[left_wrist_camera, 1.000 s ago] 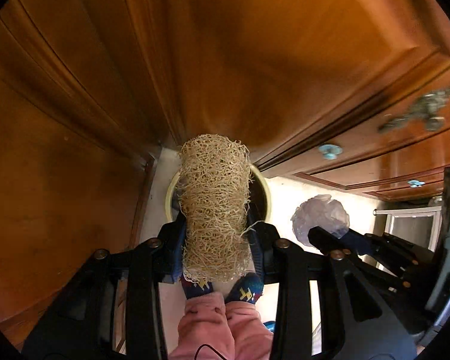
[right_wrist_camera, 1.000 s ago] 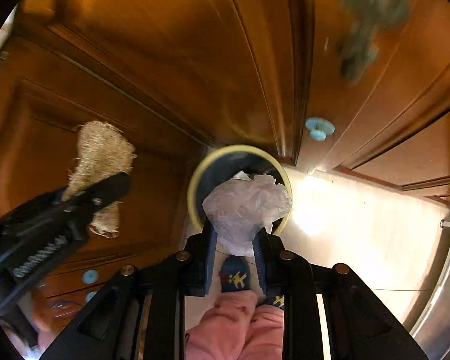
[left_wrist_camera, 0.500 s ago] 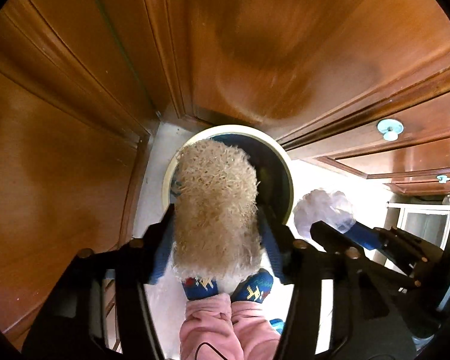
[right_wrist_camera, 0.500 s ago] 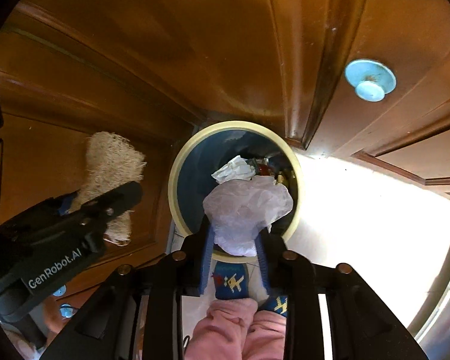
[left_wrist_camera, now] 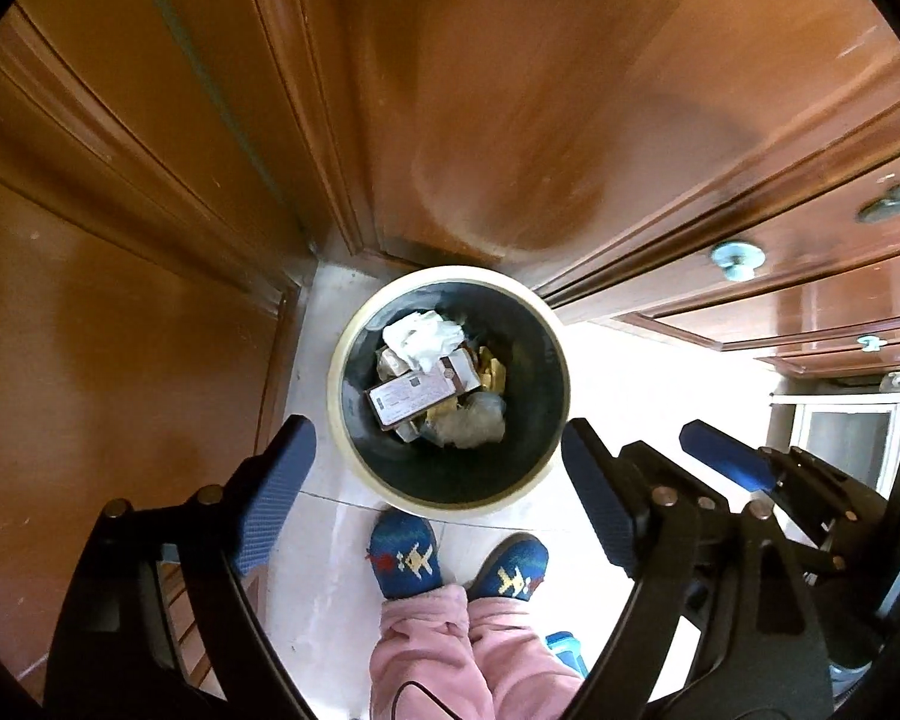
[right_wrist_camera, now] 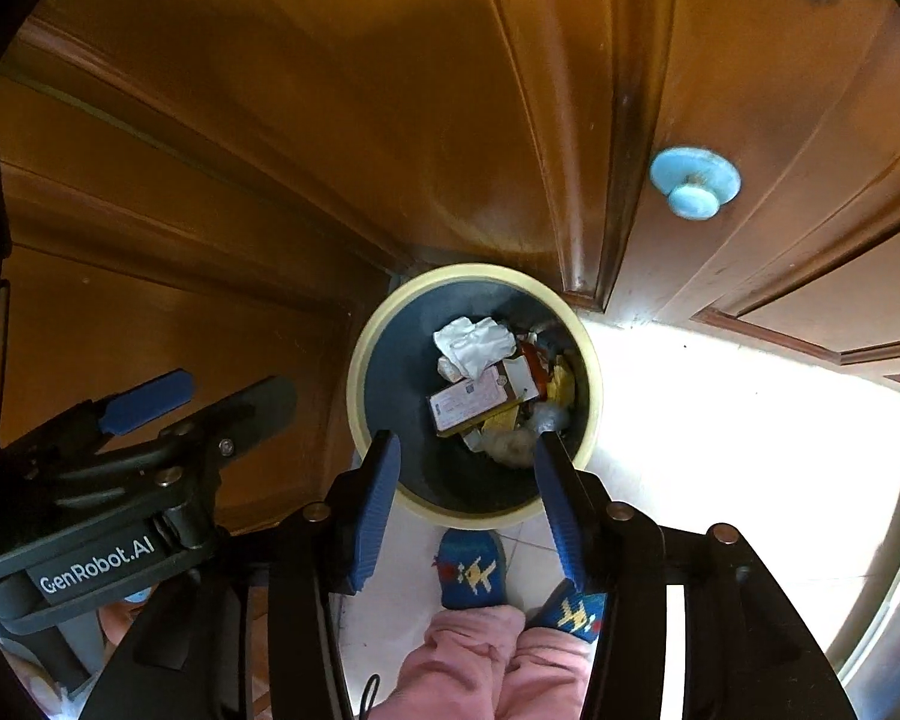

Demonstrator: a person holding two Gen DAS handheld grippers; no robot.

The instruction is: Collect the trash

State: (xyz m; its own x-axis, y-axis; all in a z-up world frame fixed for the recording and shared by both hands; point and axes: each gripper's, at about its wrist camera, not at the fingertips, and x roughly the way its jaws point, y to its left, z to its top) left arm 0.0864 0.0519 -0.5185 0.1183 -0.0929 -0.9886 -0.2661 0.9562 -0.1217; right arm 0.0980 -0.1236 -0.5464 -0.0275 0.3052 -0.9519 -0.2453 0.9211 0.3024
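I hold both grippers over the round trash bin with a cream rim and dark inside [left_wrist_camera: 450,387], which stands on the pale tiled floor [left_wrist_camera: 330,588] in the corner of the brown wooden cabinet doors [left_wrist_camera: 480,120]. My left gripper [left_wrist_camera: 432,480] points straight down at the bin; its blue-padded fingers [left_wrist_camera: 276,498] are wide apart and opening, with nothing between them but the view of the bin's near rim. My right gripper [right_wrist_camera: 465,489] hangs just beside it, also above the bin's near rim, its jaws opening too, roughly half spread and empty.

Inside the bin lies the trash: a crumpled white tissue [left_wrist_camera: 423,339] at the far side, a flat brown carton with a white printed label [left_wrist_camera: 417,399] in the middle, yellow wrappers [left_wrist_camera: 489,369] next to it, and a clear crumpled plastic wad [left_wrist_camera: 471,420] at the near right side. In the right wrist view a pale fibrous lump [right_wrist_camera: 510,444] lies at the bin's near side, just past my right fingertip.

My feet in blue patterned socks [left_wrist_camera: 405,555] stand just before the bin, under pink trouser legs [left_wrist_camera: 450,654]. A pale blue round knob [right_wrist_camera: 693,183] sits on the cabinet door to the right of the bin.
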